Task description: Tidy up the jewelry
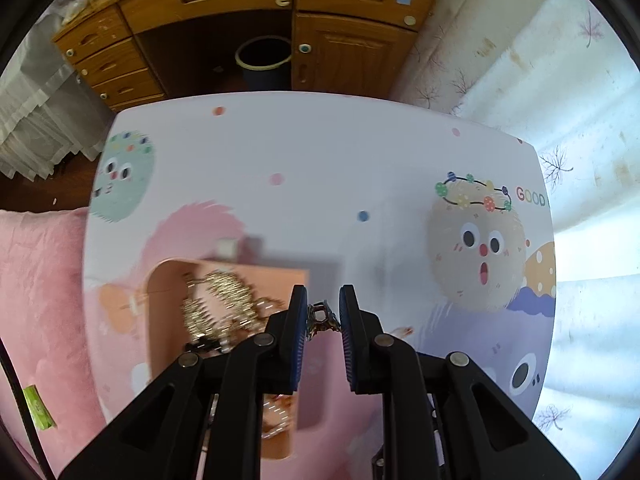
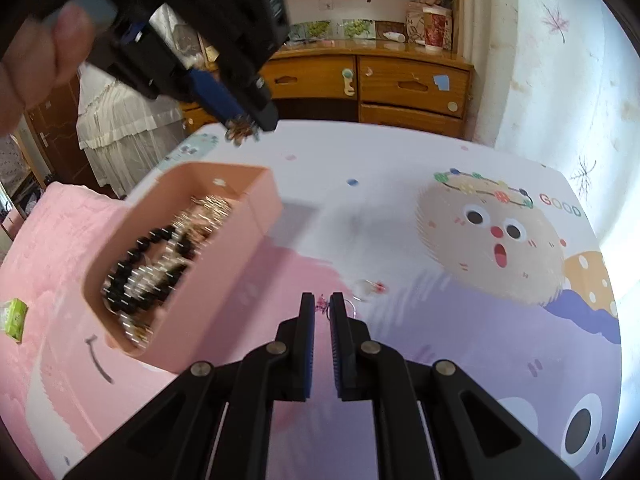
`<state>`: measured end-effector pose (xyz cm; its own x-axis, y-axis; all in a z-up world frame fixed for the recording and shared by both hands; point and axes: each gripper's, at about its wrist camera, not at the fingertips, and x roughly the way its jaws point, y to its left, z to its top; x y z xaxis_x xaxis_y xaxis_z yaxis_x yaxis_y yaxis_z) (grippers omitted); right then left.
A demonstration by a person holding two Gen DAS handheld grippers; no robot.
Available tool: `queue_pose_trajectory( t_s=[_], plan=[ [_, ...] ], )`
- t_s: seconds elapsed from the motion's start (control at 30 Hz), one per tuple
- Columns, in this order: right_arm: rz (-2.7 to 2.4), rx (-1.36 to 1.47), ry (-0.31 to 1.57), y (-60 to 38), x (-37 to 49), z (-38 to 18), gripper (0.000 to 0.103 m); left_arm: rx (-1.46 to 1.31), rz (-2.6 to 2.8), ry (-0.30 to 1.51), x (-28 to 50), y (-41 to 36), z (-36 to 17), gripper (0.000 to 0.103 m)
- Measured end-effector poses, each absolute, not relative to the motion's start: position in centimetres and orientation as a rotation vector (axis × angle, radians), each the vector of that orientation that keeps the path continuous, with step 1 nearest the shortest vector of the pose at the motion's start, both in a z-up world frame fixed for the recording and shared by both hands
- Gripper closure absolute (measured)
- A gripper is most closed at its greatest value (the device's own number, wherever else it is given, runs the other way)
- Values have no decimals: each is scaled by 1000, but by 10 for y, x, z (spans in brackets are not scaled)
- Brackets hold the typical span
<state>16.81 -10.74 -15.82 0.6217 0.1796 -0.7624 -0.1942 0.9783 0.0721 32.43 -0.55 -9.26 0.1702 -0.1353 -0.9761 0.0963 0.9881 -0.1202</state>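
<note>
My left gripper (image 1: 323, 300) is shut on a small dark metal ring (image 1: 321, 317), held in the air above the cartoon-print table (image 1: 360, 152). The right wrist view shows that gripper (image 2: 248, 120) up at the top left with the ring (image 2: 239, 131) at its tips, beyond the pink box (image 2: 256, 200). The box lies open on the table and holds gold chains (image 2: 208, 206) and a black bead bracelet (image 2: 136, 264). My right gripper (image 2: 321, 300) is shut low over the table on a tiny pink piece (image 2: 321, 303) with a thin silver loop (image 2: 349, 307). A small clear-and-red piece (image 2: 370, 288) lies just beyond it.
A wooden desk (image 2: 412, 80) with drawers stands behind the table, with a dark bucket (image 1: 264, 60) under it. Pink bedding (image 2: 48, 232) lies to the left with a green packet (image 2: 14, 318) on it. A leaf-print wall (image 2: 560, 60) closes the right side. A person's hand (image 2: 36, 60) holds the left gripper.
</note>
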Motion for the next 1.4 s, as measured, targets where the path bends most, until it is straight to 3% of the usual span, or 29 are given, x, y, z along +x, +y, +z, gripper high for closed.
queue_pose_trajectory(
  t_s=[0.63, 0.67, 0.8, 1.07, 1.27, 1.4],
  plan=[
    [288, 22, 795, -9, 146, -107, 96, -79, -199, 1446, 295, 103, -107, 89],
    [287, 27, 805, -6, 146, -107, 95, -66, -210, 1445, 293, 105, -106, 86],
    [256, 69, 837, -8, 149, -111, 89, -40, -231, 1417, 291, 104, -101, 50],
    [120, 29, 870, -42, 159, -124, 75, -34, -214, 1408, 292, 115, -107, 47],
    [62, -15, 917, -78, 176, -141, 75, -10, -186, 1342, 280, 122, -114, 44],
    [10, -7, 932, -102, 188, -153, 75, -9, -167, 1281, 267, 125, -119, 35]
  ],
)
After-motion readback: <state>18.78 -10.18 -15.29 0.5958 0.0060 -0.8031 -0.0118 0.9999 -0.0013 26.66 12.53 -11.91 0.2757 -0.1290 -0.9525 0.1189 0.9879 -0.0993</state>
